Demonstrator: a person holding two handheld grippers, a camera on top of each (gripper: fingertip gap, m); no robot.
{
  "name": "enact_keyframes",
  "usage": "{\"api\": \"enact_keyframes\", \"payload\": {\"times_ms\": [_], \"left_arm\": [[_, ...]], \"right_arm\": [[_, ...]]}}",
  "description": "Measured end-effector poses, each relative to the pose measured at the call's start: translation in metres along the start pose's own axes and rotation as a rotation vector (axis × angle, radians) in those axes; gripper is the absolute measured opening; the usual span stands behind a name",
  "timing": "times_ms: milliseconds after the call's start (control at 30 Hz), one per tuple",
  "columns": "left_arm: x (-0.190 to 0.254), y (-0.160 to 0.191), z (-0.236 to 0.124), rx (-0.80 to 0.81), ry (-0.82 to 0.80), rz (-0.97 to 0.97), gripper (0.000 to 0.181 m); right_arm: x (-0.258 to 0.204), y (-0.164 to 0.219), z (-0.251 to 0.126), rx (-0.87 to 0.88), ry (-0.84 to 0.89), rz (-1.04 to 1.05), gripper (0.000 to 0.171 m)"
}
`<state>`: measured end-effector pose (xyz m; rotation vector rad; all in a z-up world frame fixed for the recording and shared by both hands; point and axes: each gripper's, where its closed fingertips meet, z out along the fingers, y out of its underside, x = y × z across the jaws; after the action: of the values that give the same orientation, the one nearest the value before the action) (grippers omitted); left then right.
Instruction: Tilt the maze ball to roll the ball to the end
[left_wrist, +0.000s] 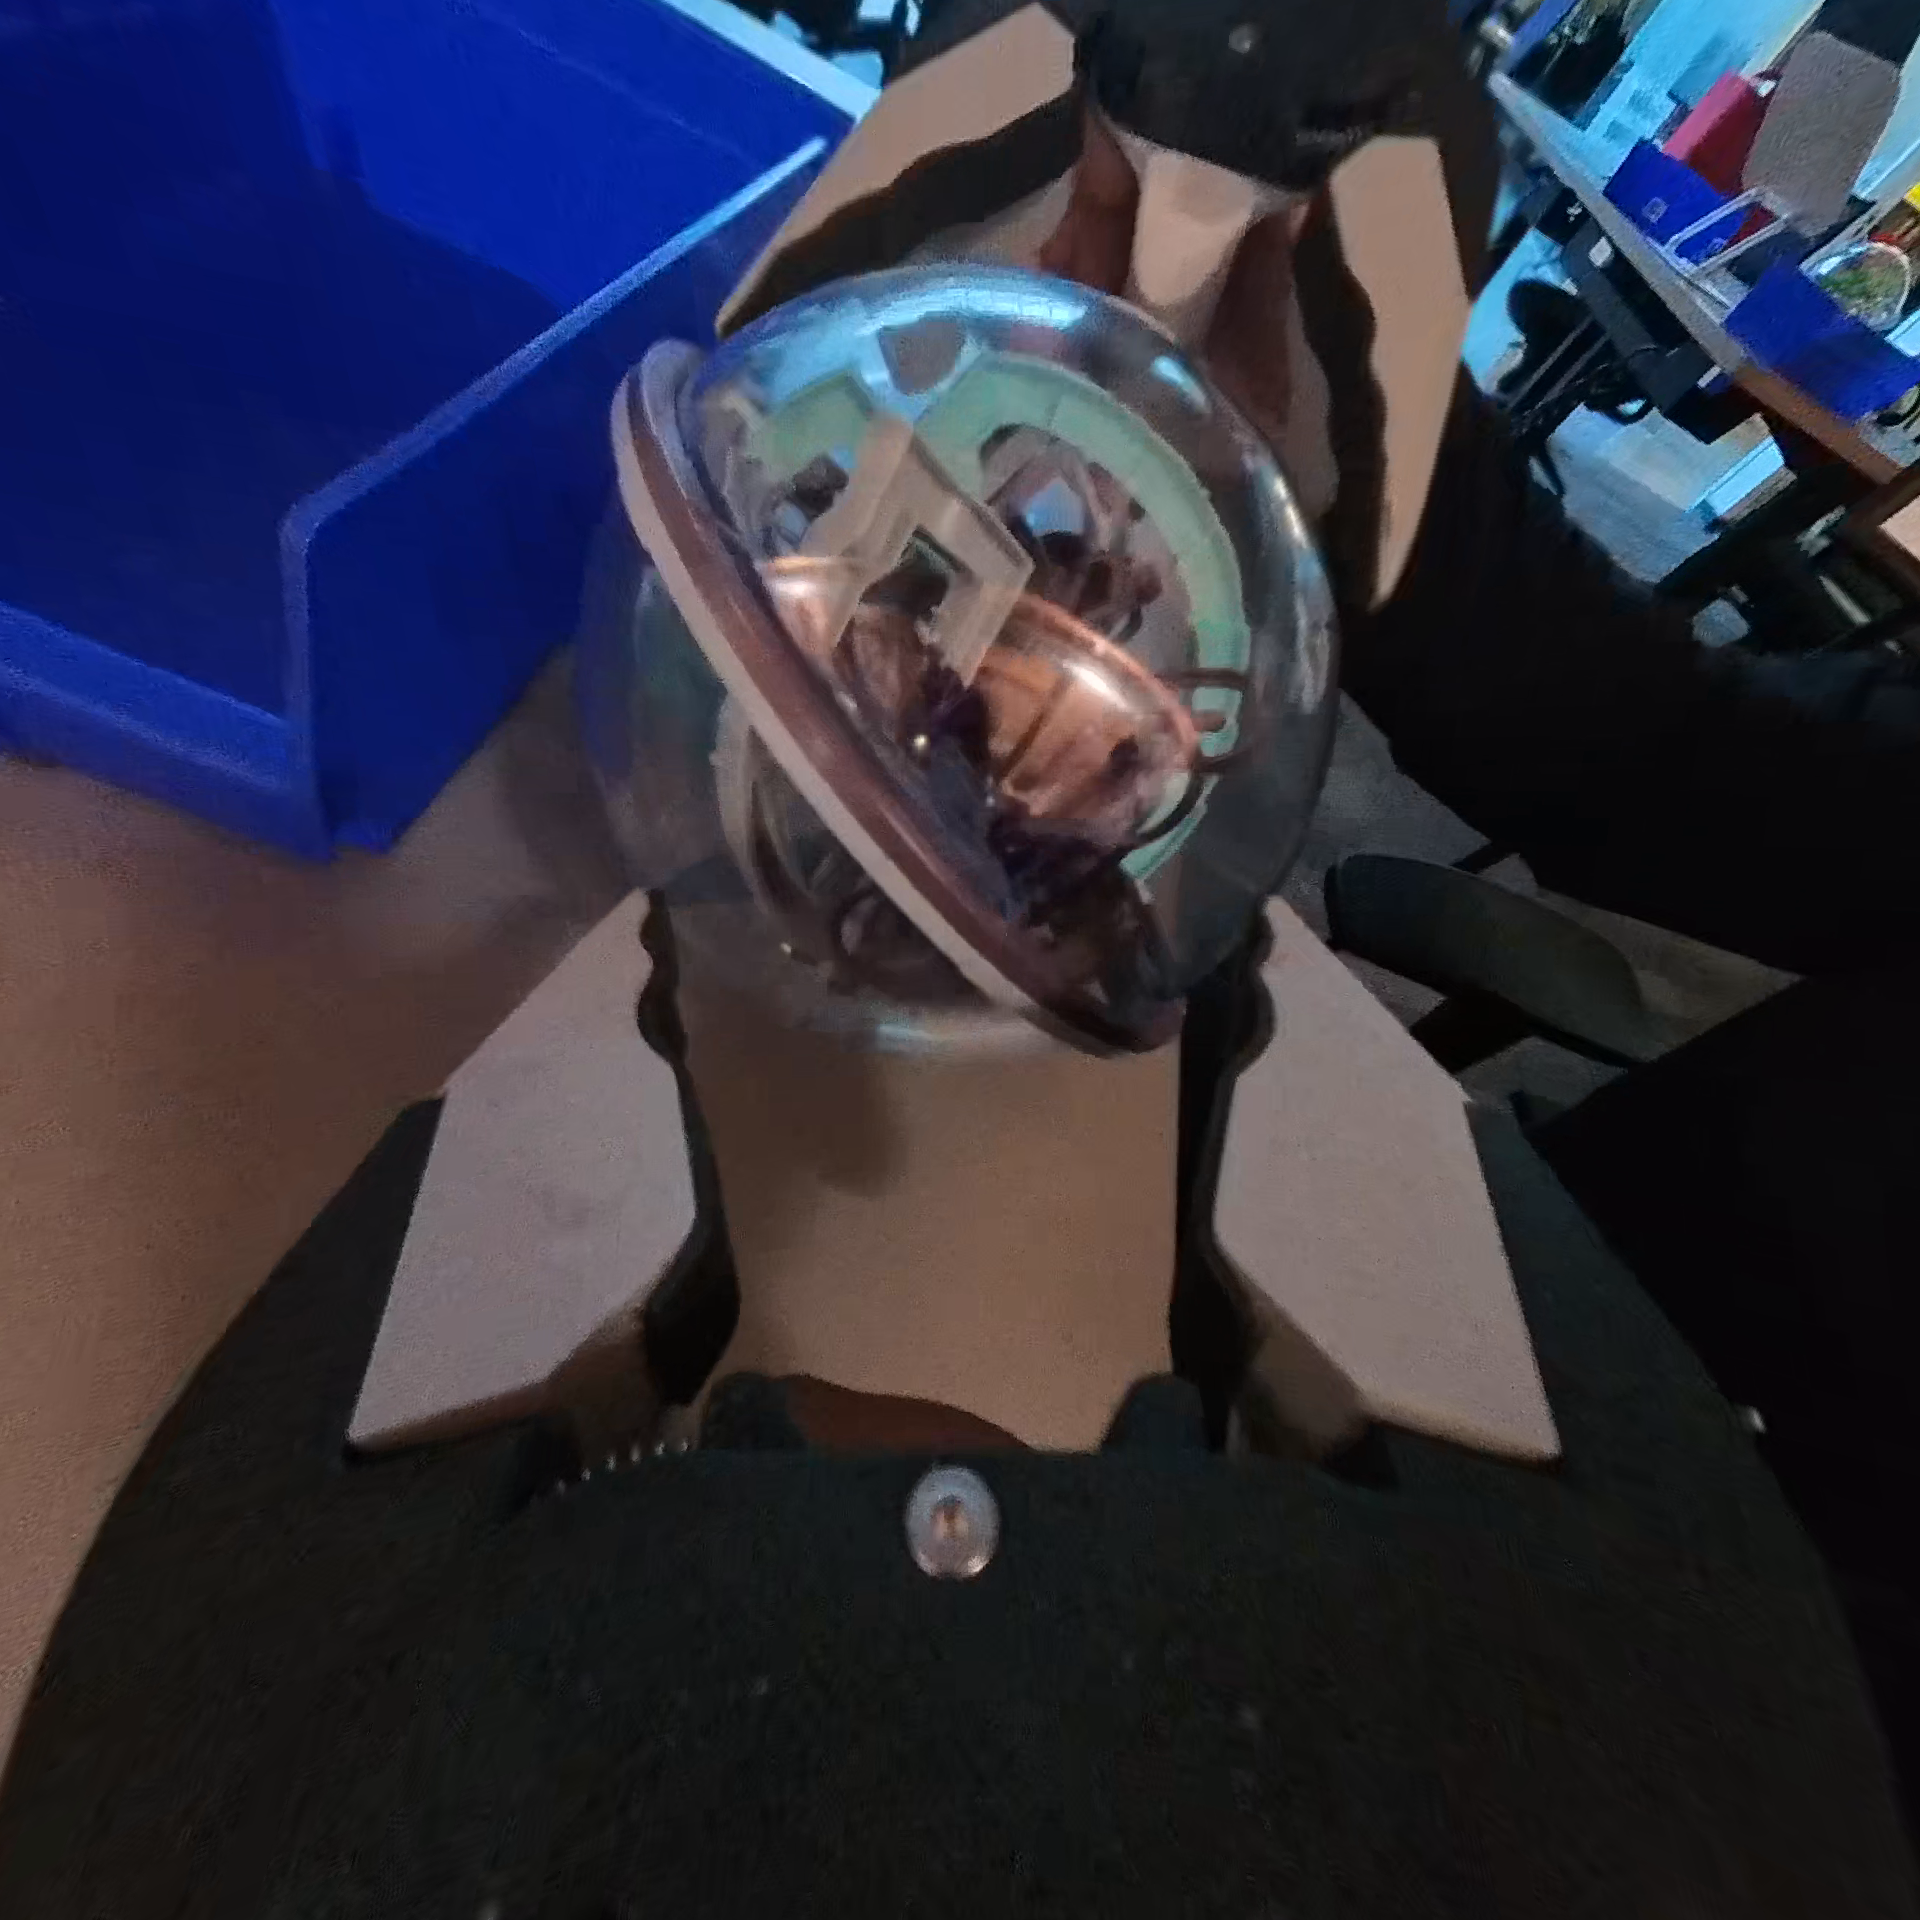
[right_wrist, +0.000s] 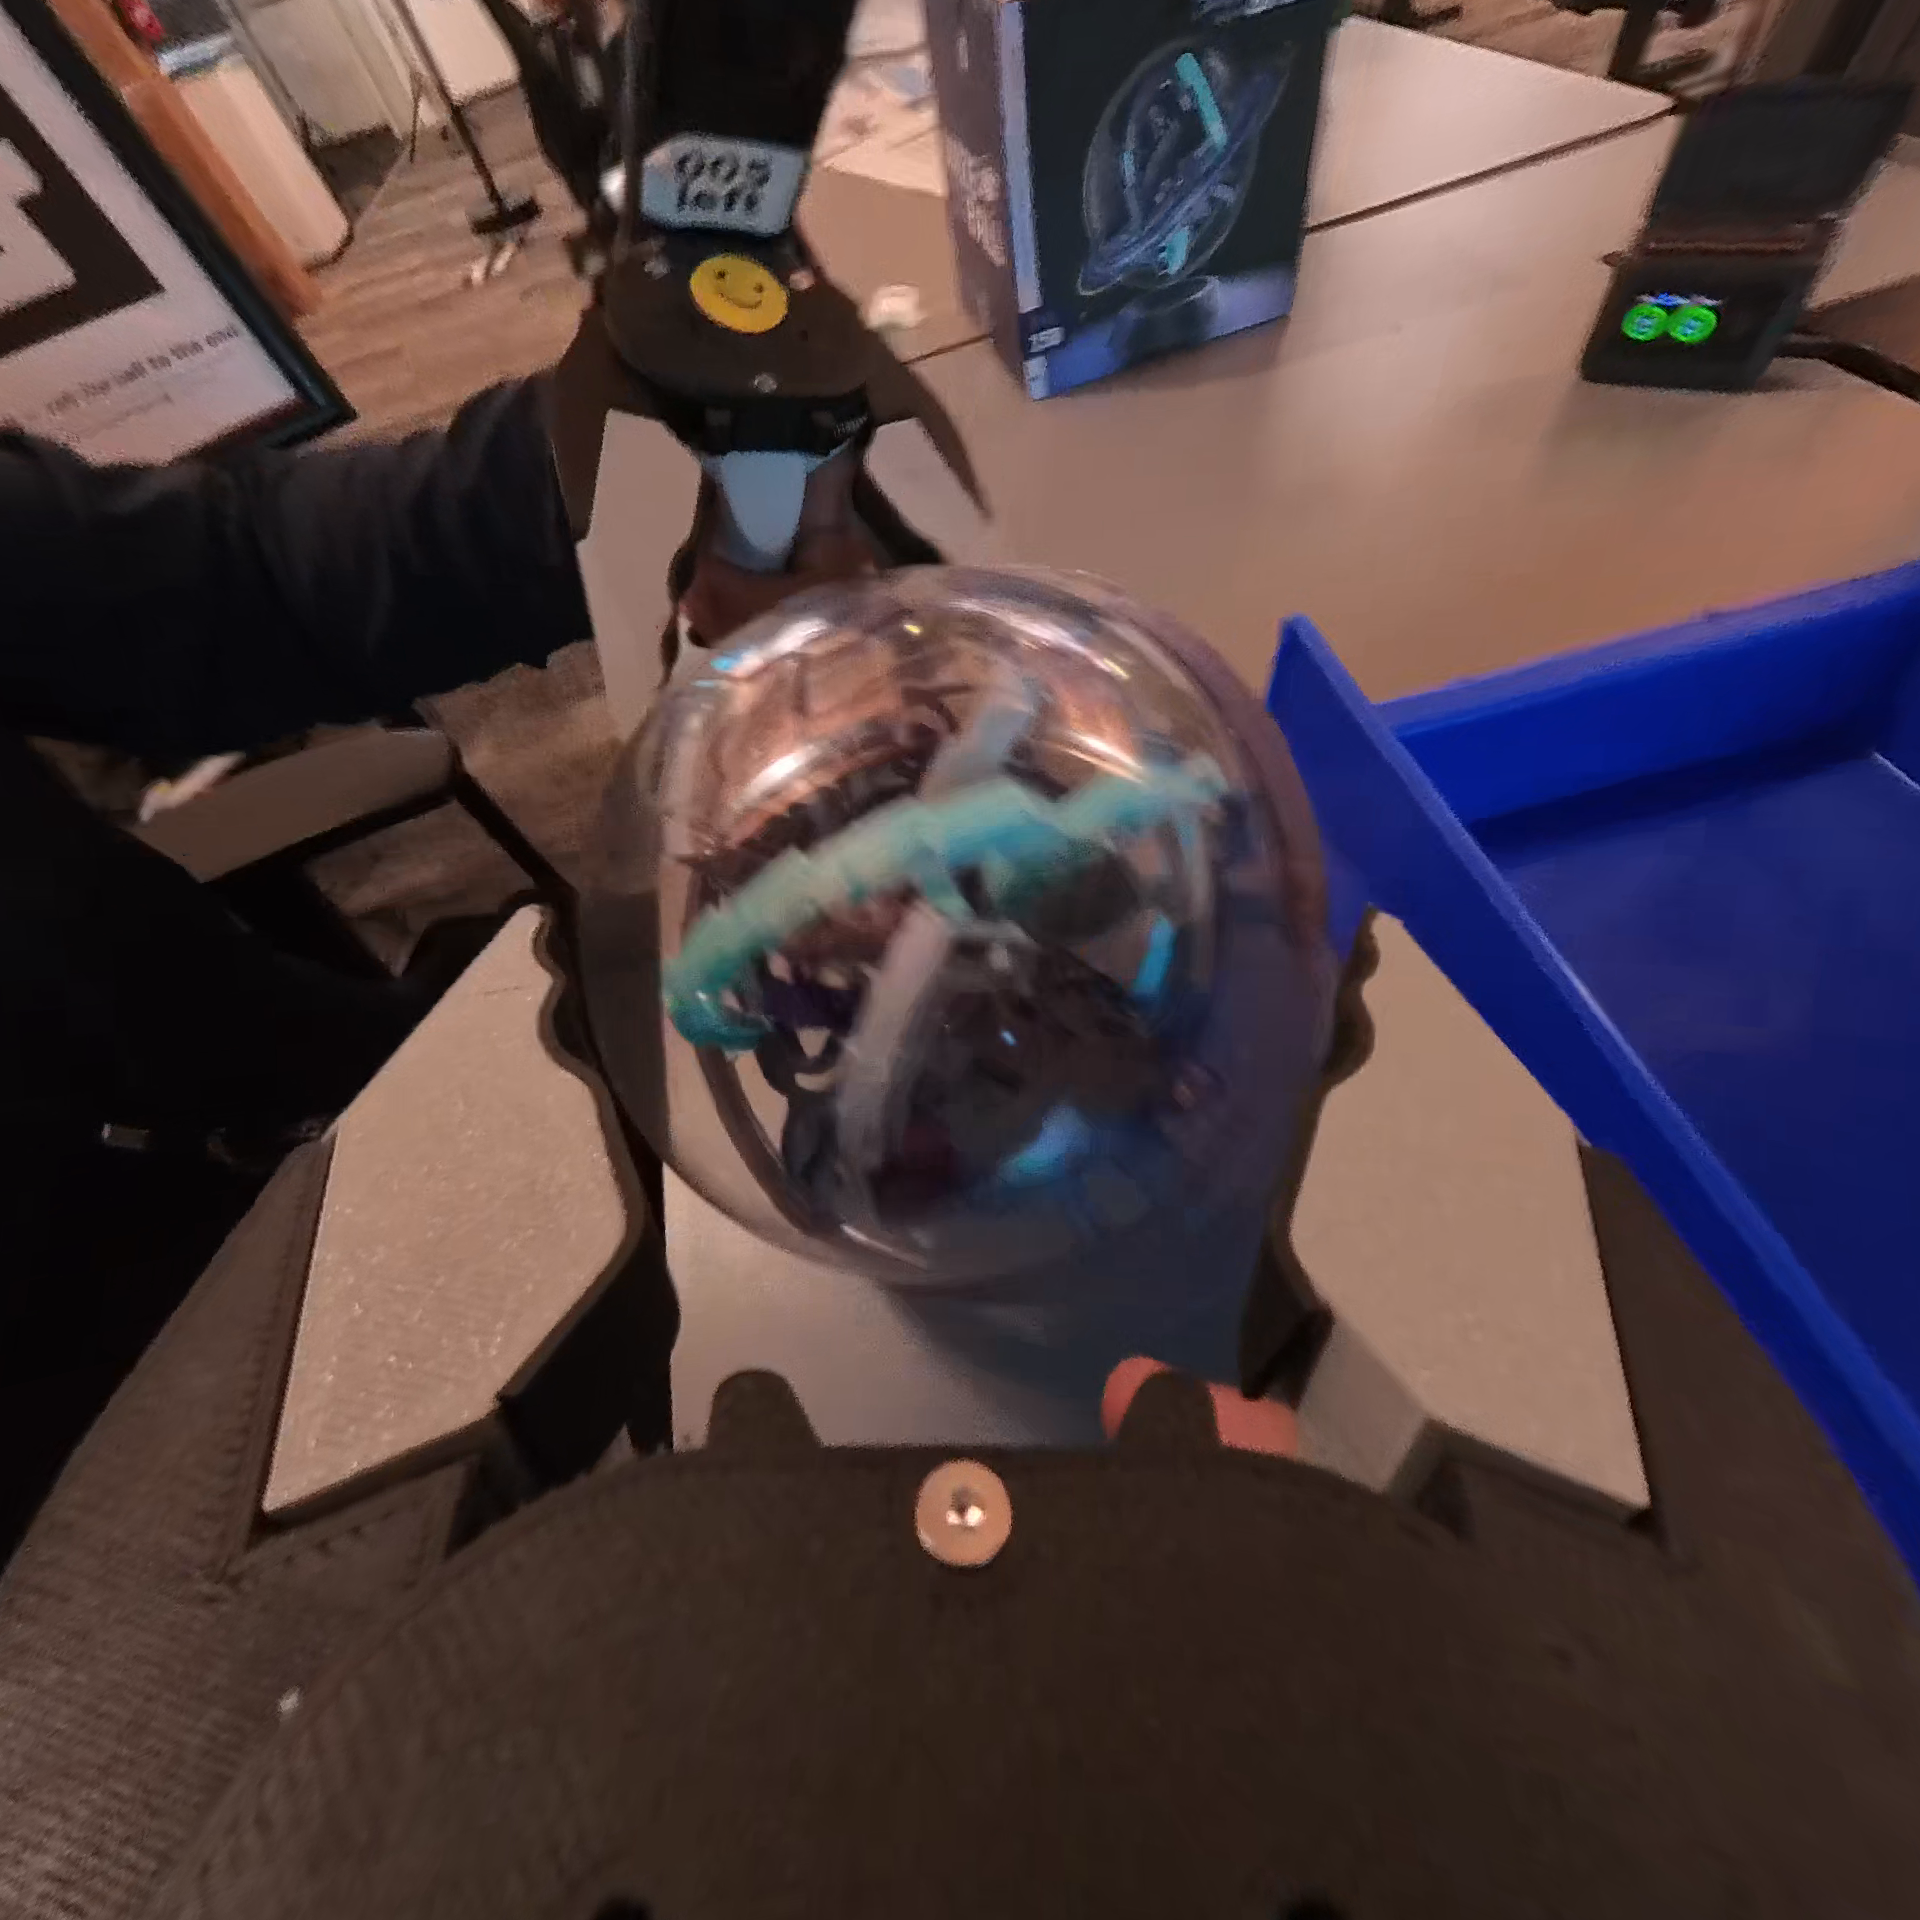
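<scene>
your left gripper (left_wrist: 961, 935) has its fingers (left_wrist: 665, 997) spread wide around the lower part of the maze ball (left_wrist: 956, 665), one on each side, pressing against the clear shell. your right gripper (right_wrist: 961, 956) does the same from the opposite side, its fingers (right_wrist: 582, 997) set apart to the width of the sphere and closed against it. so the maze ball (right_wrist: 966, 935) hangs in the air between the two grippers, off the worktop (right_wrist: 1299, 540).

in the left wrist view the ball's equator ring runs on a slant from upper left to lower right, with pale green and orange tracks showing inside. in the right wrist view a teal track crosses the upper half of the sphere; that view is blurred. you cannot make out the small ball inside in either view.

just beside the sphere stands a blue bin (left_wrist: 312, 468), to its left in the left wrist view and to its right (right_wrist: 1662, 935) in the right wrist view. farther back on the worktop stand a dark blue product box (right_wrist: 1132, 197) and a small black device (right_wrist: 1704, 281) with green lights. a dark sleeve (right_wrist: 260, 582) reaches toward the far gripper.
</scene>
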<state>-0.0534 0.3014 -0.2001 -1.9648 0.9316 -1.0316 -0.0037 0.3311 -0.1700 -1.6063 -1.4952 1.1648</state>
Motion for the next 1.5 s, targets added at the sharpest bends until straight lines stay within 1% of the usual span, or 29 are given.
{"api": "enact_keyframes", "payload": {"times_ms": [67,100,167,233,300,367,567,733,800,867,900,1000,1133,1233,1300,1367,1433,1500], "left_arm": [[-0.001,0.011,0.000,-0.019,0.006,-0.001,0.096],[-0.004,0.017,0.001,-0.035,-0.002,0.003,0.094],[-0.010,0.027,0.003,-0.062,-0.022,0.014,0.095],[-0.008,0.026,0.006,-0.037,0.011,0.024,0.093],[-0.009,0.025,0.008,-0.027,0.031,0.023,0.092],[-0.013,0.022,0.009,0.000,0.007,0.072,0.092],[-0.011,0.023,0.007,0.044,-0.038,0.198,0.089],[-0.008,0.037,0.010,-0.017,-0.052,0.220,0.081],[-0.007,0.035,0.008,-0.023,-0.056,0.244,0.083],[-0.010,0.029,0.003,-0.033,-0.059,0.225,0.095],[-0.009,0.024,0.000,-0.027,-0.041,0.207,0.096],[-0.006,0.007,-0.011,0.017,0.024,0.169,0.091],[-0.010,0.012,-0.007,-0.033,0.033,0.169,0.091],[-0.011,0.022,-0.004,-0.032,0.038,0.189,0.089],[-0.015,0.023,-0.004,-0.017,0.037,0.166,0.086],[-0.018,0.023,-0.003,-0.025,0.034,0.165,0.079],[-0.020,0.024,0.001,-0.052,0.034,0.166,0.074],[-0.022,0.026,0.007,-0.085,0.011,0.194,0.078]], "right_arm": [[0.016,0.013,-0.016,0.030,-0.002,0.108,0.142],[0.019,0.023,-0.020,0.043,-0.044,0.189,0.144],[0.019,0.045,-0.020,0.052,-0.147,0.330,0.136],[0.015,0.060,-0.011,0.039,-0.221,0.382,0.132],[0.005,0.054,-0.004,0.077,-0.281,0.370,0.123],[0.005,0.052,0.003,0.059,-0.241,0.315,0.131],[-0.003,0.059,0.013,-0.036,-0.121,0.220,0.144],[-0.012,0.064,0.018,-0.039,-0.083,0.174,0.146],[-0.013,0.066,0.018,-0.056,-0.070,0.146,0.146],[-0.013,0.066,0.018,-0.061,-0.055,0.125,0.145],[-0.012,0.065,0.017,-0.053,-0.050,0.124,0.144],[-0.010,0.058,0.015,-0.013,-0.049,0.134,0.139],[-0.005,0.048,0.013,0.024,-0.036,0.143,0.140],[-0.004,0.040,0.007,0.083,-0.056,0.168,0.133],[0.001,0.055,0.007,0.046,-0.065,0.248,0.144],[0.002,0.071,0.010,-0.001,-0.088,0.308,0.141],[-0.003,0.073,0.013,-0.012,-0.116,0.299,0.130],[-0.004,0.070,0.018,-0.021,-0.093,0.262,0.137]]}}
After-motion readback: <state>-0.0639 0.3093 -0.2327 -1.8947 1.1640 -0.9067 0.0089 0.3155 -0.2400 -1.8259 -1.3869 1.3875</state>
